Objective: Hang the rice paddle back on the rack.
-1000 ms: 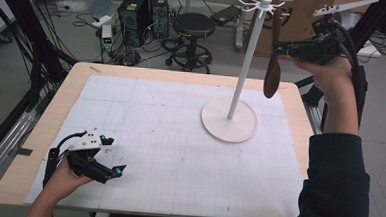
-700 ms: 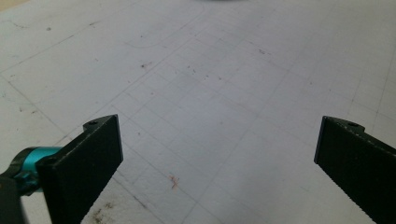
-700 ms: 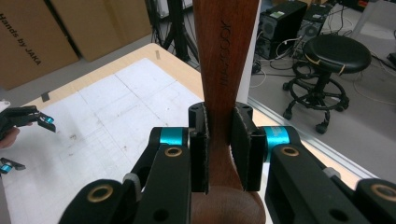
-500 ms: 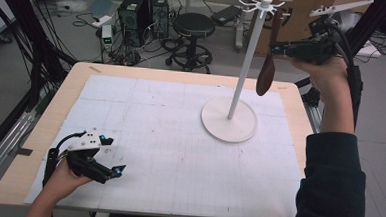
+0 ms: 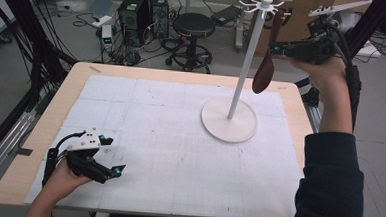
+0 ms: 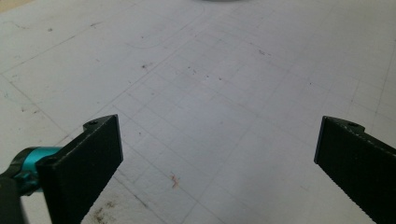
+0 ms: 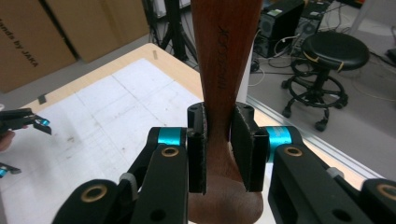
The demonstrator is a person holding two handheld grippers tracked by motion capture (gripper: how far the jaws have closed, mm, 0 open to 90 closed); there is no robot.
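High view: your right claw (image 5: 274, 46) grips a brown wooden spoon (image 5: 264, 74) beside the white hook stand (image 5: 243, 66) at the worktop (image 5: 39, 130) far right; the spoon's bowl hangs nearer the pole than a second ago. Your left claw (image 5: 111, 172) rests near-left, unmoved.

Left gripper view: jaws wide apart over the gridded mat (image 6: 210, 93), nothing between.

Right gripper view: jaws clamped on the spoon's handle (image 7: 224, 70), its stamped lettering unreadable; a cardboard box (image 7: 28, 37) reads "by JAKA".

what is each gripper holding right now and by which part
The right gripper clamps a wooden spoon by its handle, near the bowl. The left gripper is open, holding nothing.
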